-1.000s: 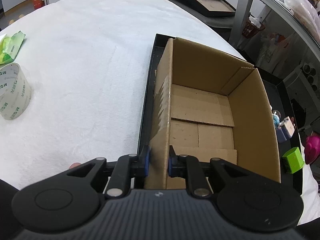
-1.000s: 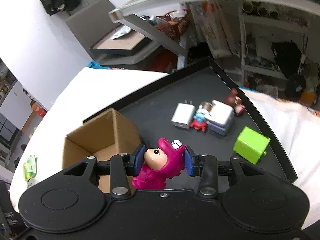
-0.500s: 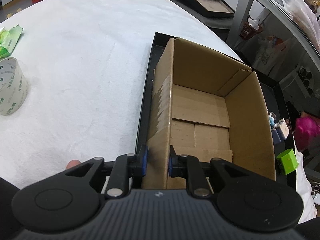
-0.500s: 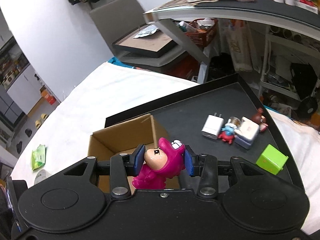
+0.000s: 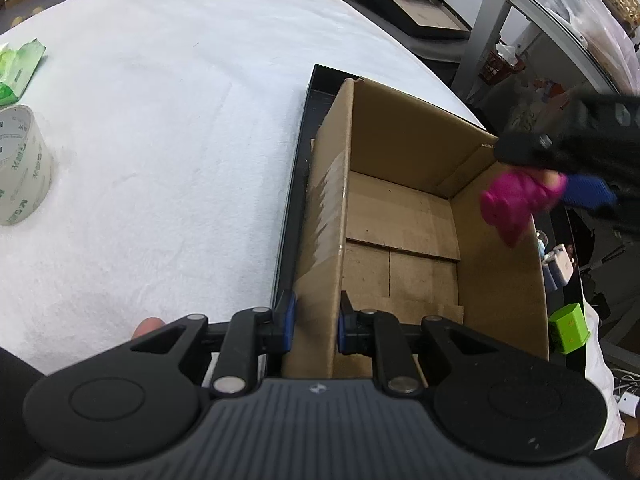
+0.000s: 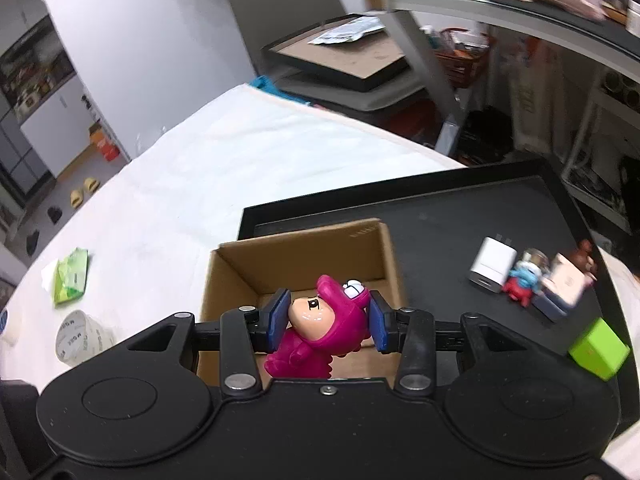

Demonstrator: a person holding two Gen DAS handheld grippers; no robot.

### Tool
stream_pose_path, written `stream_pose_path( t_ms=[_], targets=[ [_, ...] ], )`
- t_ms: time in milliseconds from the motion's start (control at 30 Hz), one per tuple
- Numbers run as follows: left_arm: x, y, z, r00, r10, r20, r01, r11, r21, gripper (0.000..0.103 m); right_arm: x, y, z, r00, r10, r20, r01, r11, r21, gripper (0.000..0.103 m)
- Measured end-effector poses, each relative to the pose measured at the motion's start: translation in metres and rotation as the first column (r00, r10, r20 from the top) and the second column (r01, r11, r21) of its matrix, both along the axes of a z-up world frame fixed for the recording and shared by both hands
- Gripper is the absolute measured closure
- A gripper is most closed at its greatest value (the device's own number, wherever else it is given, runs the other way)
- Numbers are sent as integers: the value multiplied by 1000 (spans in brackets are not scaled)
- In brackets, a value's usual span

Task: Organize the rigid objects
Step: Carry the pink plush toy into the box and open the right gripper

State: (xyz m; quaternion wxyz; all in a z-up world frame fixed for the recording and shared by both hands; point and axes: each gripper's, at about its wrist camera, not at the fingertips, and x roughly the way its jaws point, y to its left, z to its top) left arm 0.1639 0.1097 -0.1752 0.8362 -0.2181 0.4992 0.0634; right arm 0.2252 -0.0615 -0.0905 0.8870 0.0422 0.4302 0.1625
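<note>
Fingers (image 5: 286, 322) astride cardboard box (image 5: 404, 160) wall

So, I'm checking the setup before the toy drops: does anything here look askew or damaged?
Nothing is damaged or spilled. The open brown cardboard box sits upright in the black tray, its wall clamped by the left gripper. The right gripper holds the magenta toy figure over it.

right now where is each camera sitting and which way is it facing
Left wrist: on the left gripper, looking down along its fingers, which clamp the cardboard box wall; a fingertip shows.
Right wrist: on the right gripper, looking down over the box and black tray; it holds the pink toy figure.
Shared: box, pink toy, tray, green cube, tape roll.
</note>
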Motion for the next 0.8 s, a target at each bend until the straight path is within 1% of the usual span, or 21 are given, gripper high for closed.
stream_pose_path(
  t_ms=[133,167,233,267,300,333,467,600,733,800],
  targets=[
    [0,-1,0,1000,-8,6,8,1000,12,86,8,19,1,999,33,10,-33,999,-24,61],
    [-1,-1,0,1000,-8,7,8,1000,13,86,10,23,3,999,46,17,-46,999,-18,60],
    [-2,-2,0,1000,-7,8,7,1000,13,86,10,26,8,997,70,44,-70,997,10,49],
    [-2,-2,0,1000,-7,8,7,1000,14,86,9,26,10,995,78,57,-79,997,19,38],
    [-3,-3,0,1000,-8,9,8,1000,16,86,8,26,12,994,78,70,-79,997,18,32],
    [-3,-3,0,1000,-9,8,8,1000,19,86,6,24,14,994,74,83,-75,997,7,30],
    [-3,-4,1,1000,-7,7,7,1000,25,86,0,4,12,995,50,89,-49,999,-19,29],
    [-2,-4,2,1000,-3,1,3,1000,28,86,-9,-25,9,996,2,91,1,999,-32,24],
    [1,-9,1,1000,-15,-21,16,998,56,86,-19,-55,3,994,-58,89,63,997,-55,23],
    [1,-11,3,1000,-20,-13,21,998,66,86,-21,-69,-2,993,-88,78,93,994,-52,21]
  ],
)
